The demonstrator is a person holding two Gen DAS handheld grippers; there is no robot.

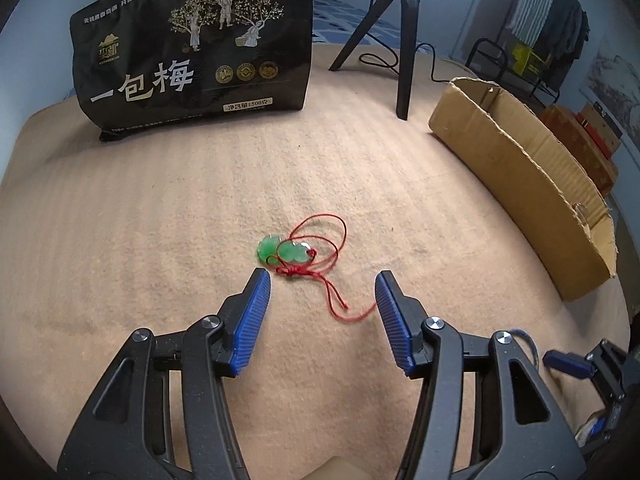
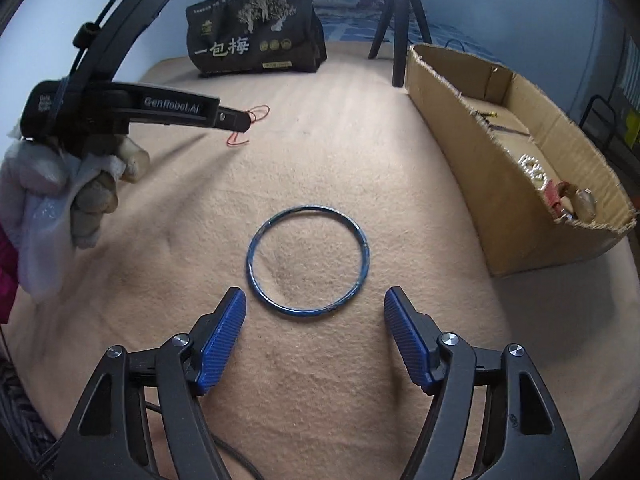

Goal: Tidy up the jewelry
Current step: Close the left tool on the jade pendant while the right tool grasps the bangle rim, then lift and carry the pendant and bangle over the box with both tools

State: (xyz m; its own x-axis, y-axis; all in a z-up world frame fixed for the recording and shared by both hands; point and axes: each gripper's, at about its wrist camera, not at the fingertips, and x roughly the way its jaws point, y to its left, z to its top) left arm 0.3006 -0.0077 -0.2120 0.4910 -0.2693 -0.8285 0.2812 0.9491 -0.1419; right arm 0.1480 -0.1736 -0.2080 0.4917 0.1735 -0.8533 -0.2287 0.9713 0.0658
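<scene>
A green jade pendant (image 1: 283, 251) on a red cord (image 1: 334, 280) lies on the tan blanket just beyond my left gripper (image 1: 323, 278), which is open and empty; the cord trails between its blue fingertips. A thin blue bangle (image 2: 307, 257) lies flat on the blanket just ahead of my right gripper (image 2: 316, 294), which is open and empty. In the right wrist view the left gripper (image 2: 236, 119) shows at the upper left, above the red cord (image 2: 250, 124). A cardboard box (image 2: 476, 148) at the right holds several jewelry pieces (image 2: 560, 194).
A black snack bag (image 1: 196, 48) stands at the back of the blanket (image 1: 160, 220). A black tripod (image 1: 404, 40) stands behind the cardboard box (image 1: 528, 176). A metal rack (image 1: 516, 64) and a wooden box (image 1: 588, 140) lie beyond the box.
</scene>
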